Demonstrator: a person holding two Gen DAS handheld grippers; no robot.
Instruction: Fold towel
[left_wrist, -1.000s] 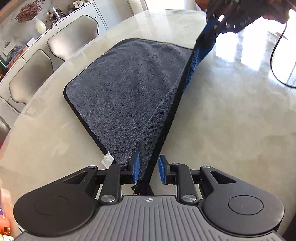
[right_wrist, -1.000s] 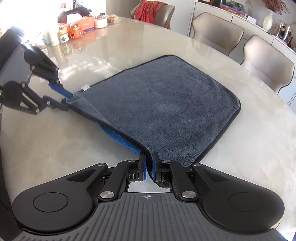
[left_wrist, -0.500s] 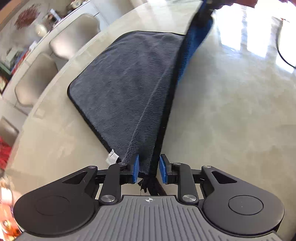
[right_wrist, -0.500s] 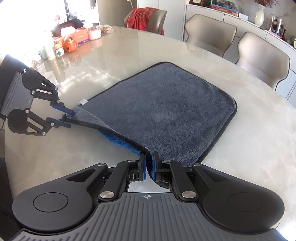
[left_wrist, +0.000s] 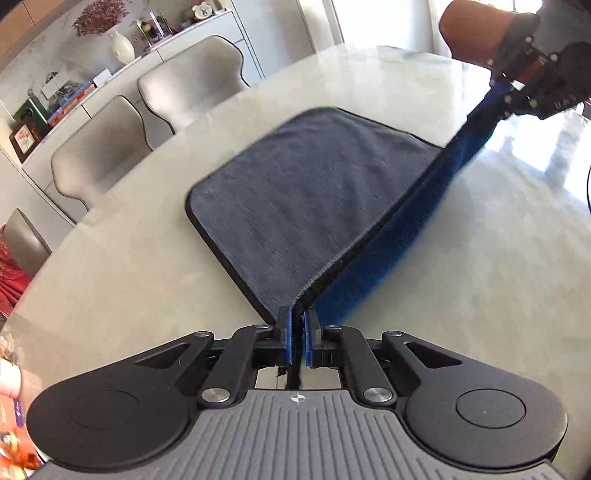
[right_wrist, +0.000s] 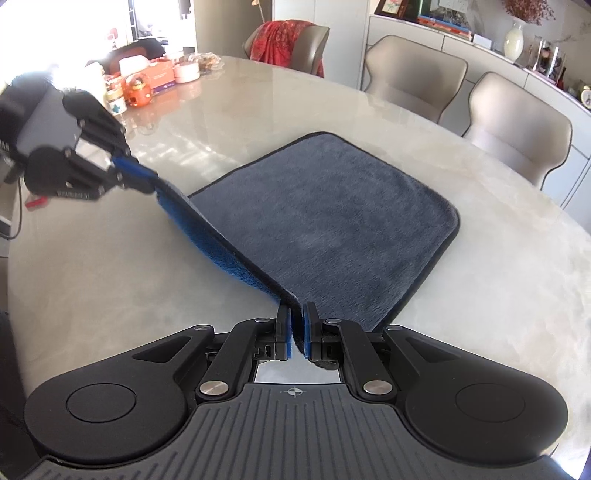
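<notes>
A grey towel (left_wrist: 295, 199) with a black hem and a blue underside lies on the marble table (left_wrist: 129, 266); it also shows in the right wrist view (right_wrist: 343, 236). My left gripper (left_wrist: 297, 325) is shut on one near corner. My right gripper (right_wrist: 297, 321) is shut on the other near corner. The edge between them is lifted off the table and stretched taut, showing the blue underside (left_wrist: 399, 243). The far part of the towel rests flat. Each gripper shows in the other's view: the right (left_wrist: 517, 88), the left (right_wrist: 136, 177).
Beige chairs (right_wrist: 517, 129) stand along the far side of the table, with a sideboard (left_wrist: 74, 92) behind. Boxes and jars (right_wrist: 147, 85) sit at the far left of the table in the right wrist view. A chair with a red cloth (right_wrist: 284, 40) stands at the back.
Both grippers have lifted the near edge of the towel higher off the table, so more blue underside shows. The left gripper's fingers have closed tighter on its corner.
</notes>
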